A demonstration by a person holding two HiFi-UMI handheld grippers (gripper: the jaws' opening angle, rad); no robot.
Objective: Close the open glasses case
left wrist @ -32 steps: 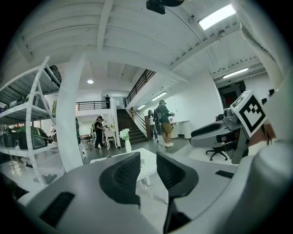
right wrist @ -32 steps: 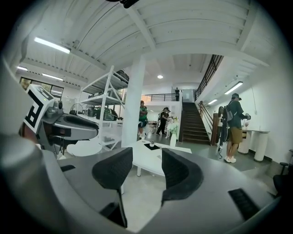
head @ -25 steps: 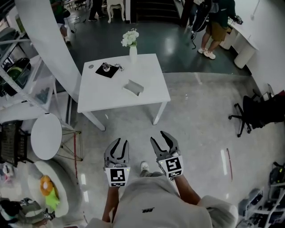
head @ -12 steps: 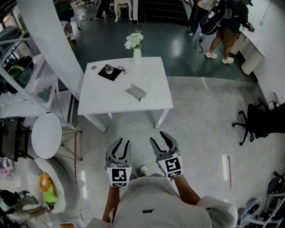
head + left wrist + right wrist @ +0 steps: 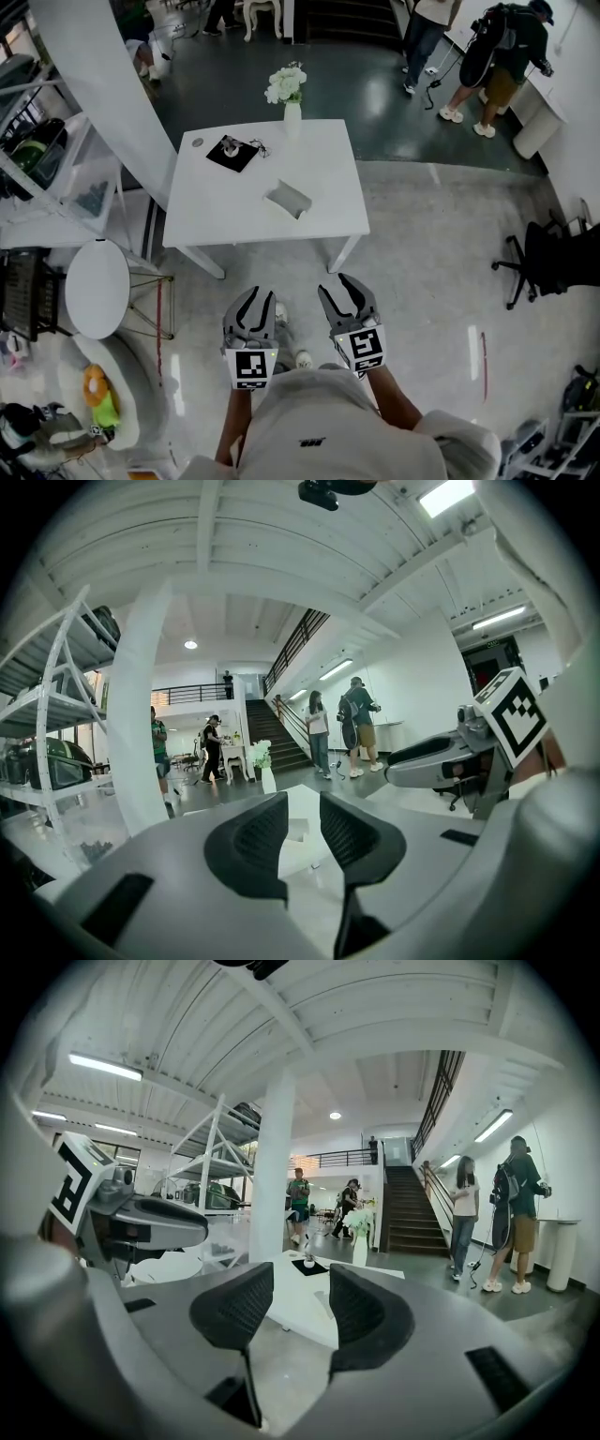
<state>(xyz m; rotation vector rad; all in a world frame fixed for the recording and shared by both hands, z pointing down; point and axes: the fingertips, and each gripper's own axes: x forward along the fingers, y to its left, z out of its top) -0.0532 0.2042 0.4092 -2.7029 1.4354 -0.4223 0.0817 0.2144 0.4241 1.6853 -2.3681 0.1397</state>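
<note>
The glasses case [image 5: 287,198] lies open at the middle of the surface [image 5: 328,159]. The left tool [image 5: 254,302] and right tool [image 5: 337,289], released and empty, point at the surface from well short, apparently approaching. The right jaws have just been closing.

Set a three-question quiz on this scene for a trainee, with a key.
1. True or false: the left gripper holds the glasses case.
2. What stands at the far edge of the white table? A) a laptop B) a flower vase C) a red mug
3. Fill in: the mat on the table is coloured ____.
Key: 1 false: its fingers are apart with nothing between them, and the case lies on the table. 2 B. 3 black.
</note>
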